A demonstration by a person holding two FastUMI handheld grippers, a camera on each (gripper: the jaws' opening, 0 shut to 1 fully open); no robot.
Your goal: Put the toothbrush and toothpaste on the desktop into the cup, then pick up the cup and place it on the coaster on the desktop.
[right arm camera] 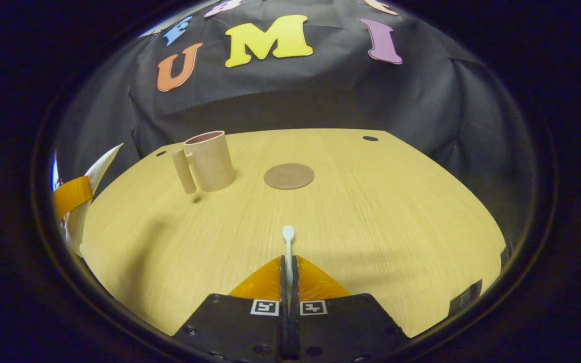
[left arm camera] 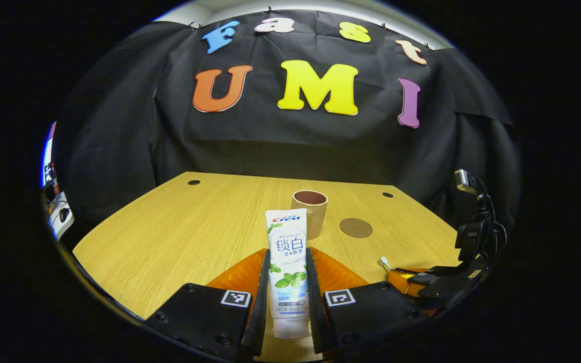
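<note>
Both tools loaded: toothpaste in left, toothbrush in right.

Left tool fingers clamped on a white toothpaste tube, cap end near, "Crest" printed at its far end, Chinese characters below. Right tool fingers pressed together on the toothbrush, its head pointing far. Beige cup stands upright on the tabletop, handle at near left; round brown coaster lies just right of it, apart.

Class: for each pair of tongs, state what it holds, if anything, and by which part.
Left tongs: the toothpaste tube, gripped across its lower body. Right tongs: the toothbrush, gripped on its handle, head pointing forward.
</note>
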